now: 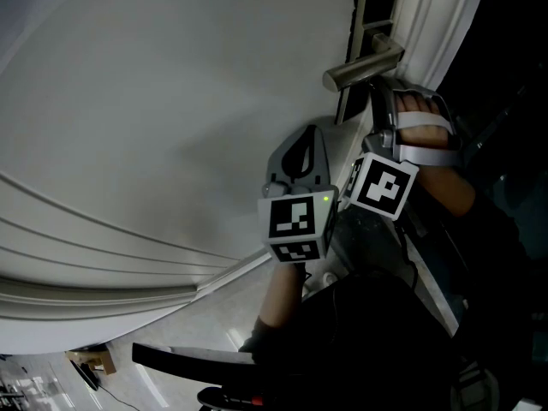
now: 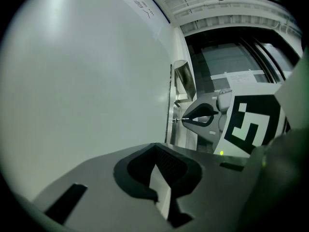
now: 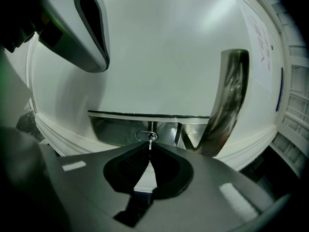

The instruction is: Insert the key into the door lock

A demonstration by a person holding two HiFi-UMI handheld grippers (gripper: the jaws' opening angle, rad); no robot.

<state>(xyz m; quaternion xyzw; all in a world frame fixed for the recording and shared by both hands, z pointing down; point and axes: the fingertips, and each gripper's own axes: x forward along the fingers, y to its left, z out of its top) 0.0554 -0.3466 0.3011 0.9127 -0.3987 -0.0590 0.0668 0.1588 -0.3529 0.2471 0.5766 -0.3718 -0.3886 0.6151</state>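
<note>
A slim metal key (image 3: 150, 142) is pinched in my right gripper (image 3: 149, 151), which is shut on it. Its tip sits at the oval keyhole (image 3: 146, 136) in the steel lock plate (image 3: 116, 128) of the white door (image 1: 171, 101). In the left gripper view the key (image 2: 185, 119) pokes from the right gripper (image 2: 199, 118) toward the lock plate (image 2: 172, 111). My left gripper (image 2: 155, 151) is shut with nothing in it and hangs just beside the right one, off the door. In the head view the left gripper (image 1: 300, 154) is below the right gripper (image 1: 377, 97).
The steel lever handle (image 3: 231, 98) juts from the door just right of the keyhole and shows as the handle (image 1: 364, 65) above both grippers. The moulded door frame (image 1: 437, 15) runs along the right. A person's strapped hand (image 1: 424, 125) holds the right gripper.
</note>
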